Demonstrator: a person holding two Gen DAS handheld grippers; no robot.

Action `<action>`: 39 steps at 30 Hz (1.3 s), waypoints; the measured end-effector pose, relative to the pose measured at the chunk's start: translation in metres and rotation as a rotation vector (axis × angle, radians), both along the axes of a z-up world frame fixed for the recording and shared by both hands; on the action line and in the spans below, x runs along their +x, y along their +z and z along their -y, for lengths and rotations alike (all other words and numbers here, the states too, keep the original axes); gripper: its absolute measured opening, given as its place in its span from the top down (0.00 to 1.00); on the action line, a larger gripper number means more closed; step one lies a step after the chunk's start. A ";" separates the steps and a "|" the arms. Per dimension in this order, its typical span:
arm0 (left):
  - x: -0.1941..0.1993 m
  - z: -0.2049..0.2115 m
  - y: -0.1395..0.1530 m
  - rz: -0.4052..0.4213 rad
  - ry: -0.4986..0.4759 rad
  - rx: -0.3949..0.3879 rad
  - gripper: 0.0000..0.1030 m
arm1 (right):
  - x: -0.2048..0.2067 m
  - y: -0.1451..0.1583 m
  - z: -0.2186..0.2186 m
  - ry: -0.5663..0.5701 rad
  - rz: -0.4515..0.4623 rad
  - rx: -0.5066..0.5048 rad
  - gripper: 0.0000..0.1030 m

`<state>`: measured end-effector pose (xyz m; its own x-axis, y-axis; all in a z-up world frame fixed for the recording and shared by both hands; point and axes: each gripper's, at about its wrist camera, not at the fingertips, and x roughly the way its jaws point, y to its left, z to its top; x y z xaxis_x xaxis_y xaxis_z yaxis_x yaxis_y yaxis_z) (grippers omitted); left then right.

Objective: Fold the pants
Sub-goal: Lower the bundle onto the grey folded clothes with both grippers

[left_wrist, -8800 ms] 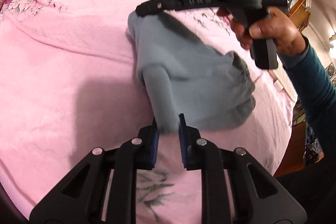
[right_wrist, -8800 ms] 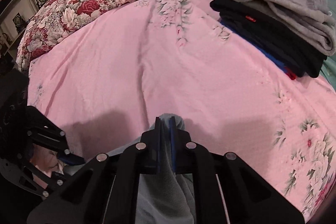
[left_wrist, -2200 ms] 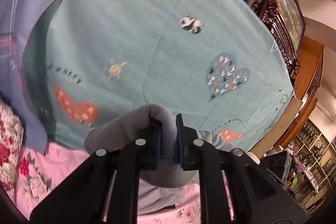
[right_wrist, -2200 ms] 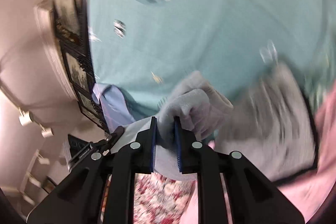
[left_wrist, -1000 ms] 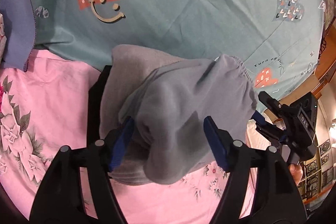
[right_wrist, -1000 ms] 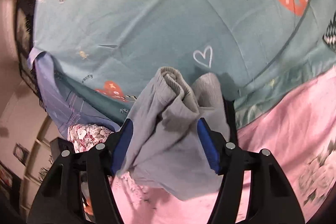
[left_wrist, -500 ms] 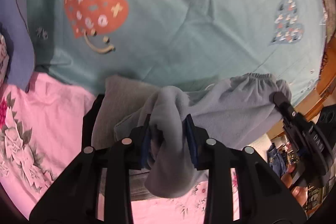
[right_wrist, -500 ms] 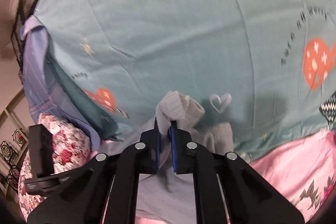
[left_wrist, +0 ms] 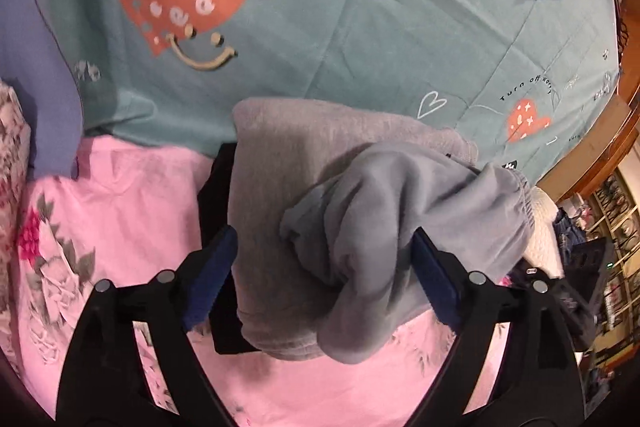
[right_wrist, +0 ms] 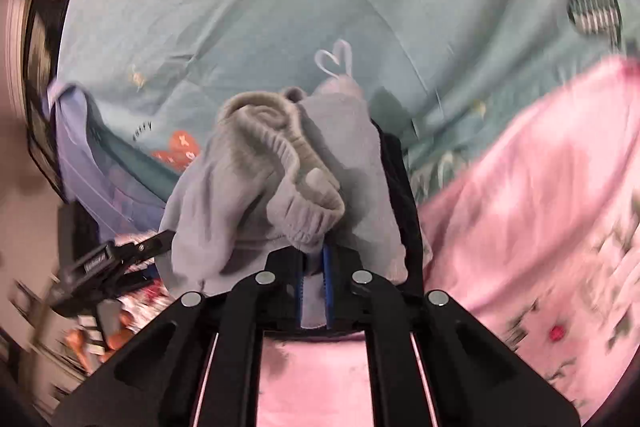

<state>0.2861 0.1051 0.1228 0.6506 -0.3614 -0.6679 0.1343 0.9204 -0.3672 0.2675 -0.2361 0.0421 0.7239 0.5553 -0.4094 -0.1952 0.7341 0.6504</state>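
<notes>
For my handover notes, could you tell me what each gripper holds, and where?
The right gripper pinches the grey pants just below the ribbed band. The left gripper is opening, gripping nothing.

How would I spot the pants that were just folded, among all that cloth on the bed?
Find the pink flowered bedspread where it meets the teal heart-print quilt. A small stack of folded clothes sits there, a black garment at the bottom. The bluish-grey fleece pants are the rumpled bundle on top, over a flatter, browner grey garment.

We are opening our left gripper wide around the gray pants. The pants are sitting bunched on a stack of clothes, on the pink sheet by the teal blanket.
</notes>
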 end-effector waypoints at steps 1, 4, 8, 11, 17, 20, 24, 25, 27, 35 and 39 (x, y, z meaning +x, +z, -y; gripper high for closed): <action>0.001 0.001 0.001 0.005 0.002 -0.001 0.15 | -0.002 0.001 0.007 0.005 0.008 0.021 0.78; 0.005 0.001 0.000 -0.019 0.004 -0.048 0.15 | -0.010 0.020 0.023 -0.047 0.048 -0.004 0.32; 0.015 0.006 -0.006 -0.039 0.014 -0.089 0.15 | -0.011 0.035 0.053 -0.080 0.090 0.113 0.25; 0.021 0.014 -0.007 -0.052 0.013 -0.101 0.15 | 0.017 0.034 0.045 -0.032 0.035 0.125 0.22; 0.013 0.033 0.003 0.015 0.038 0.011 0.41 | 0.049 0.046 0.006 0.030 0.043 0.004 0.34; 0.005 0.034 0.006 0.047 0.044 0.054 0.67 | 0.037 0.064 -0.015 0.084 0.118 -0.157 0.64; -0.003 0.021 0.018 0.089 0.065 0.001 0.76 | 0.019 0.086 -0.024 0.121 0.163 -0.275 0.98; -0.006 0.020 0.023 0.111 0.069 -0.005 0.76 | 0.017 0.091 -0.023 0.122 0.170 -0.273 0.98; -0.009 0.018 0.032 0.137 0.071 -0.010 0.76 | 0.013 0.102 -0.030 0.143 0.195 -0.297 0.98; -0.003 0.021 0.007 0.070 0.055 0.058 0.74 | 0.016 0.094 -0.025 0.134 0.134 -0.199 0.35; -0.005 0.018 0.003 0.070 0.047 0.050 0.71 | 0.012 0.085 -0.014 0.107 0.107 -0.167 0.30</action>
